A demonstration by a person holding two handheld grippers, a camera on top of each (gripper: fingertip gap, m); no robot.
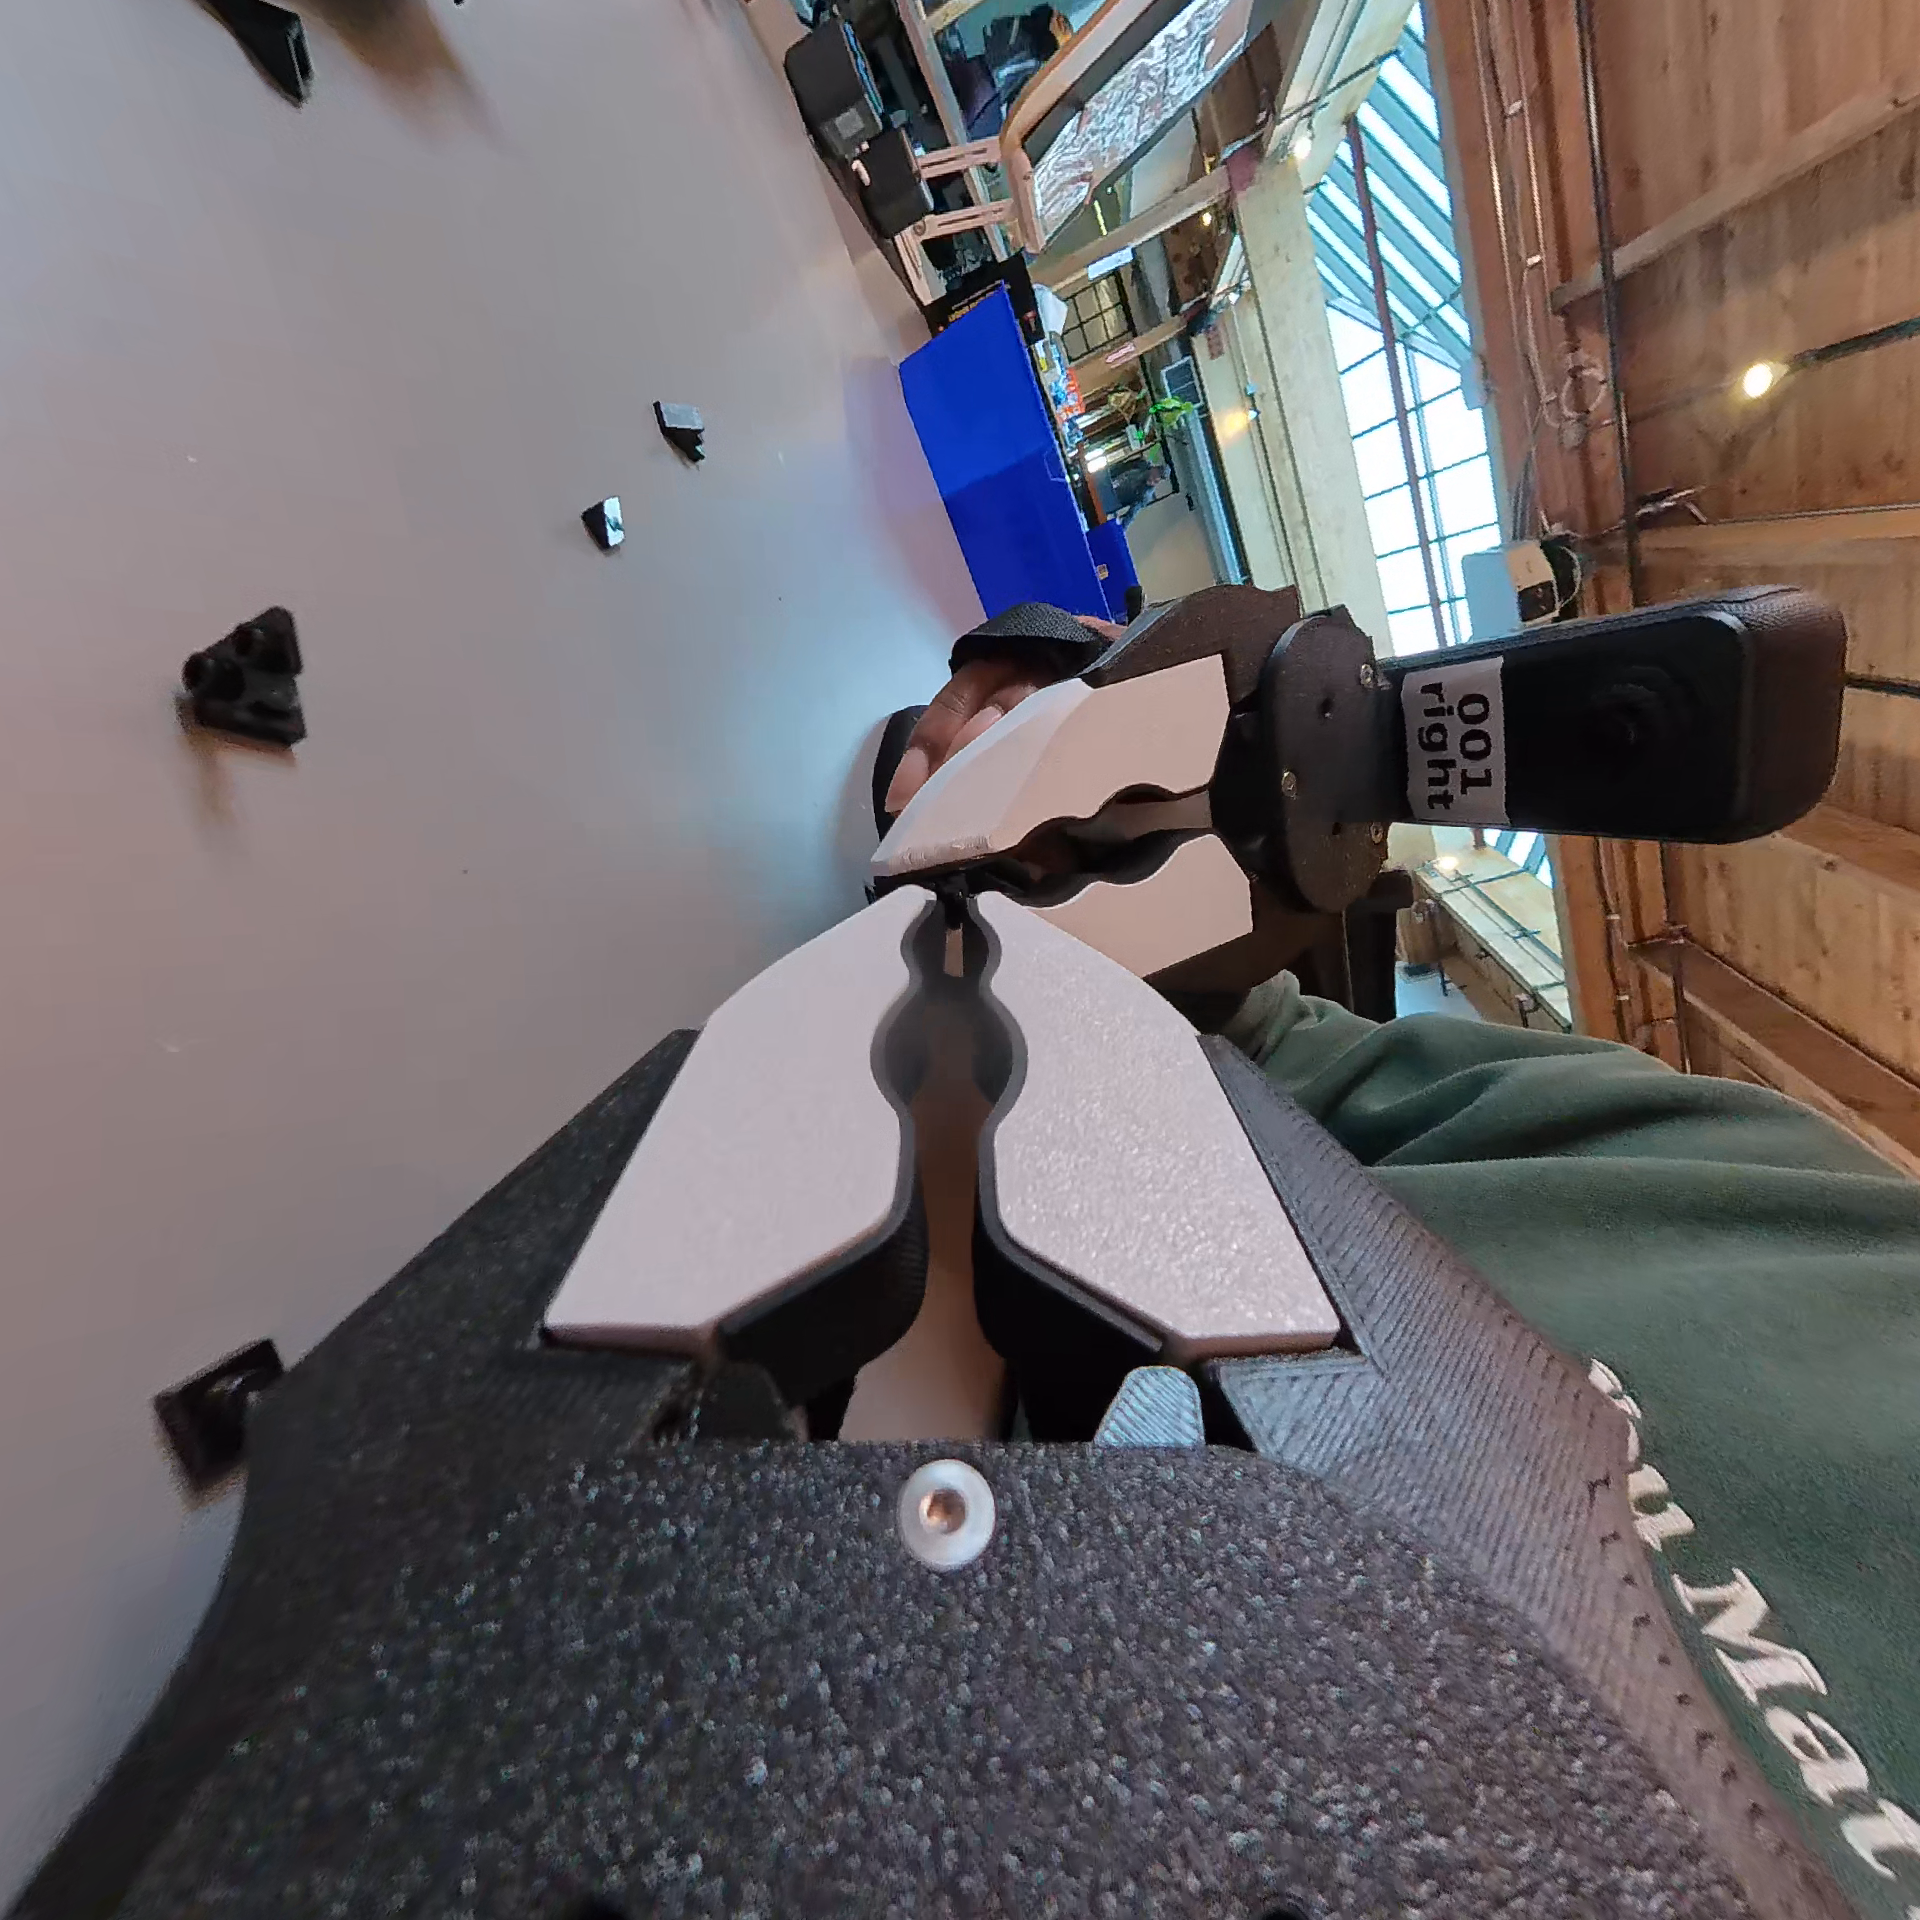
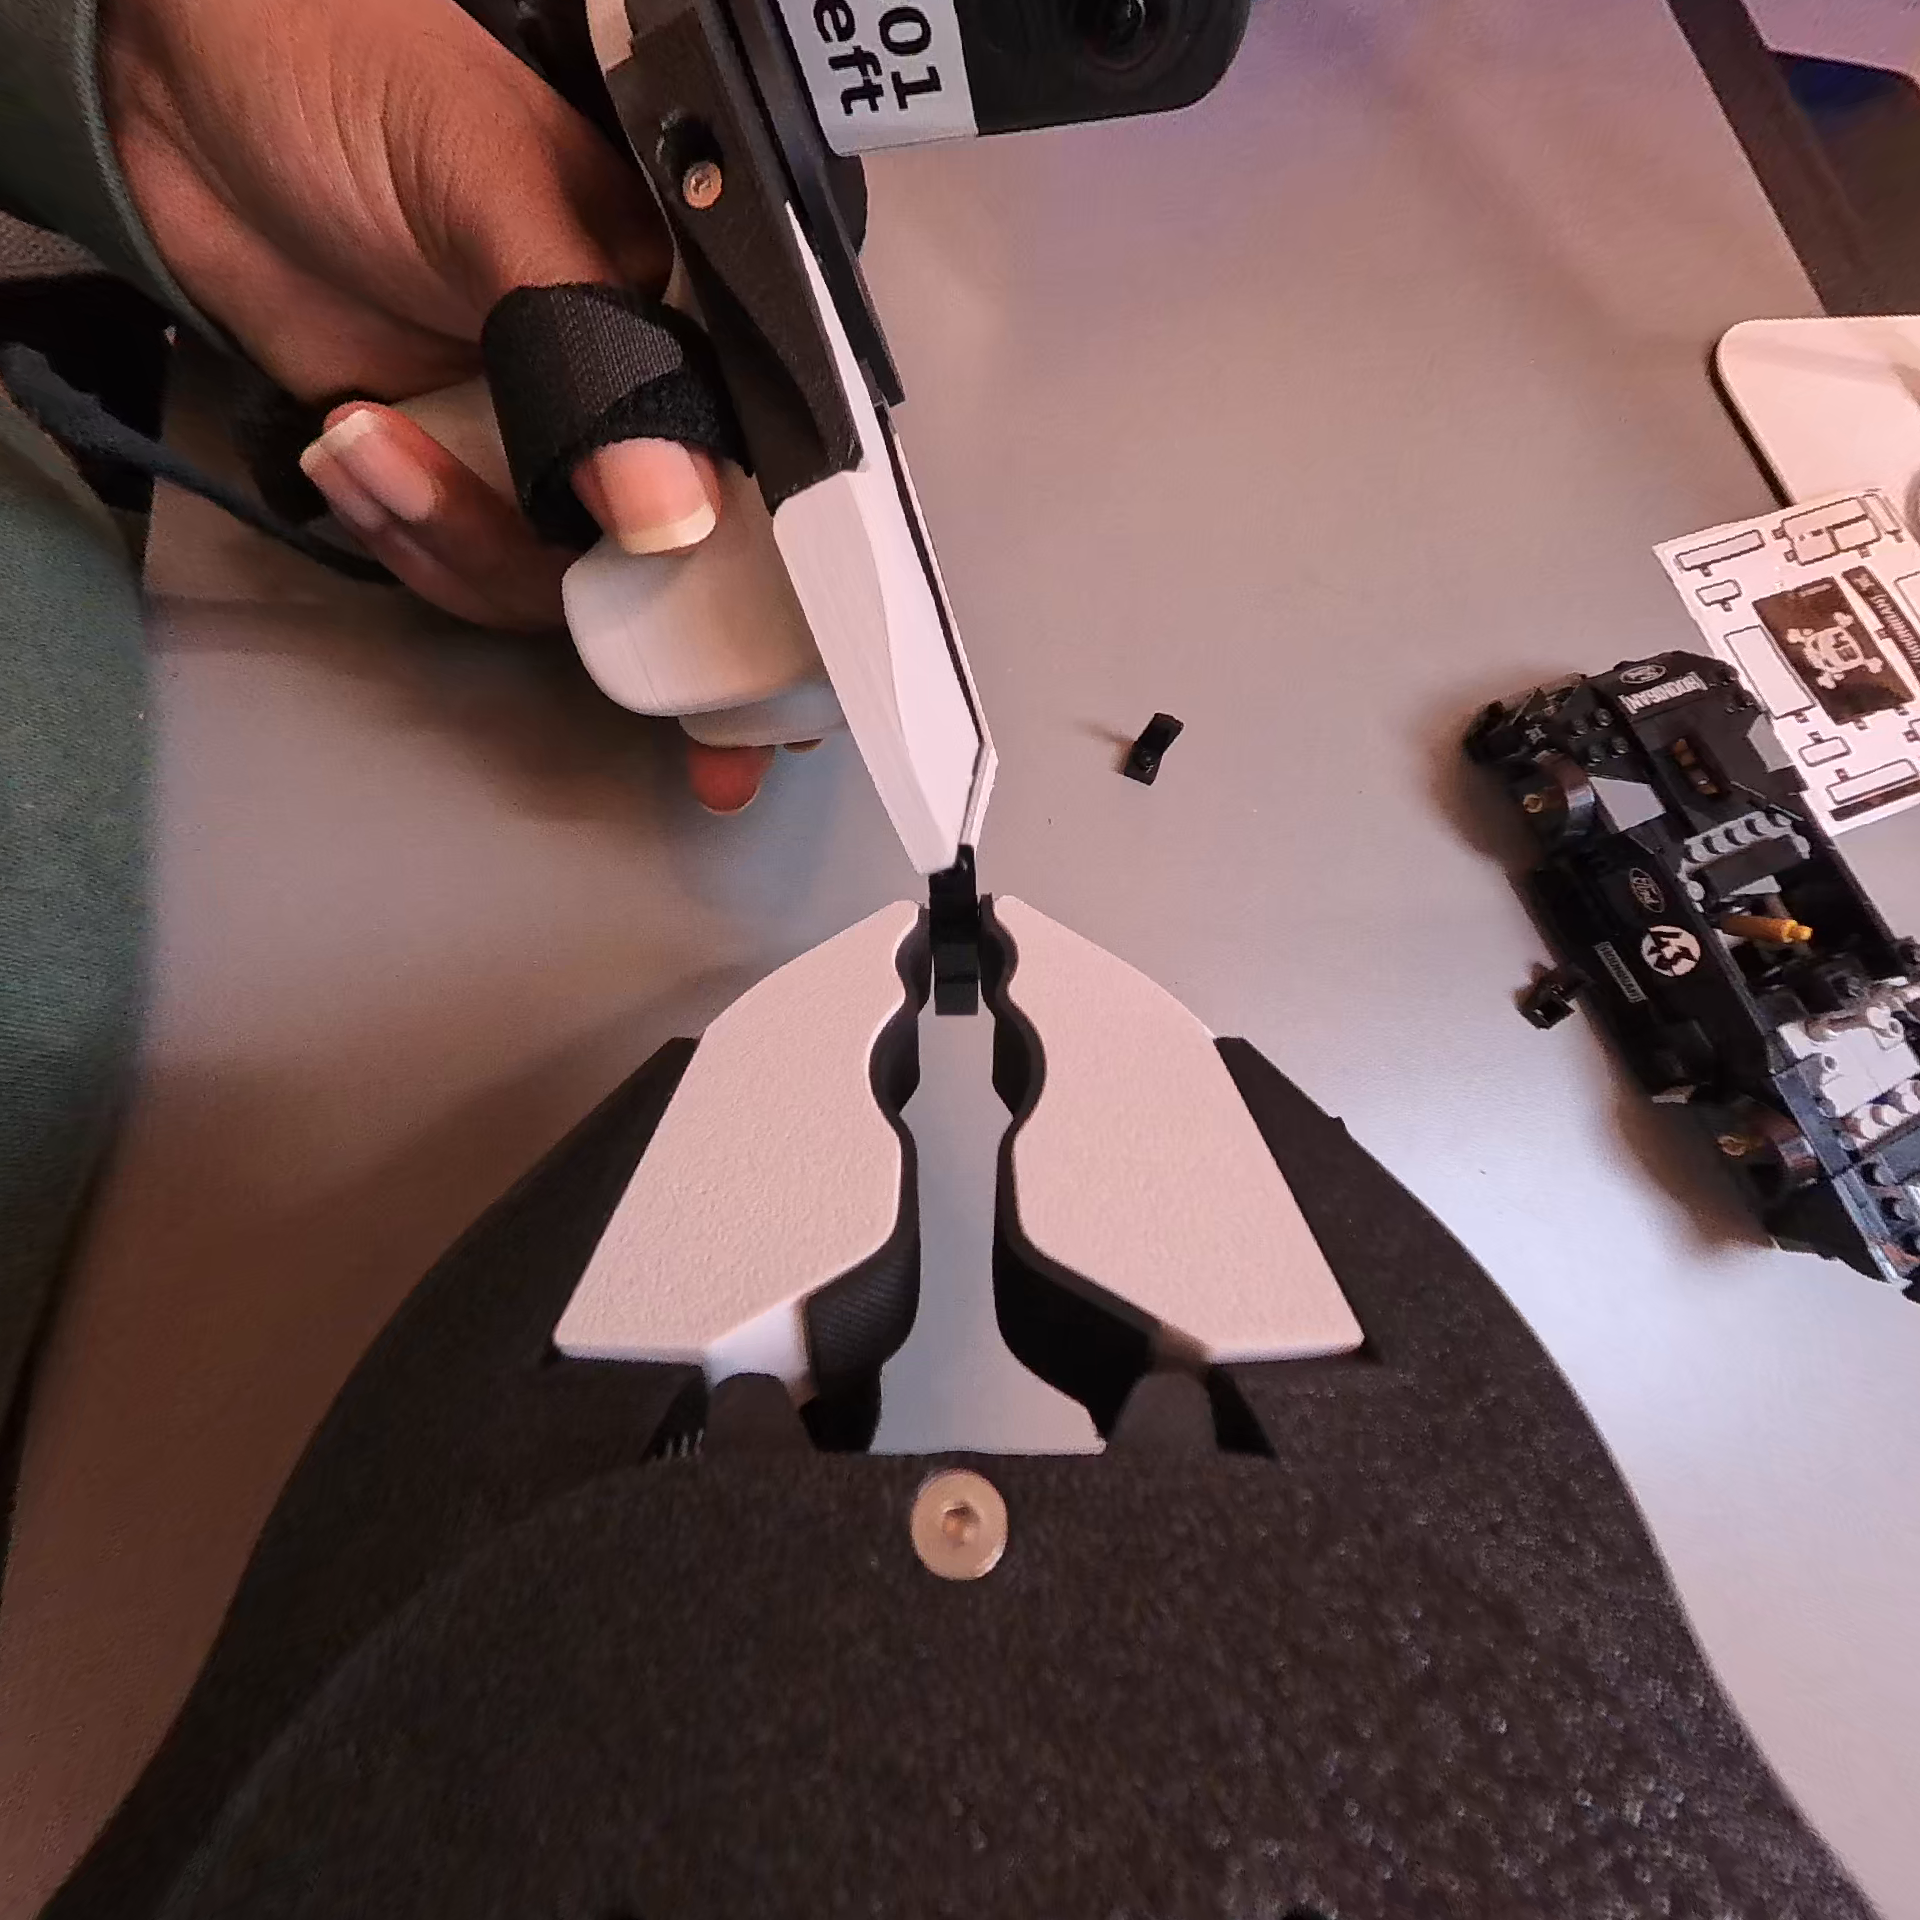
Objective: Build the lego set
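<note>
My right gripper [image 2: 956,920] is shut on a small black lego piece [image 2: 956,971], held upright above the grey table [image 2: 1299,468]. My left gripper [image 2: 961,847] comes in from the upper left, its jaws closed, and its tips pinch the top of that piece. In the left wrist view, my left gripper [image 1: 951,912] is shut on a small dark piece [image 1: 953,945], and the right gripper [image 1: 920,868] meets it tip to tip. I cannot tell whether it is one piece or two joined. The partly built black lego car [image 2: 1704,987] lies on the table to the right.
A sticker sheet [image 2: 1808,644] and a white tray [image 2: 1829,405] lie beyond the car. A loose black piece [image 2: 1151,743] lies just past the grippers. More black pieces [image 1: 249,681] [image 1: 681,426] [image 1: 605,520] are scattered on the table. A green sleeve [image 1: 1558,1195] is close by. The grippers are tip to tip, or close to it. Left tips and right tips are each some 20 cm from the partly built black lego car [image 2: 1704,987].
</note>
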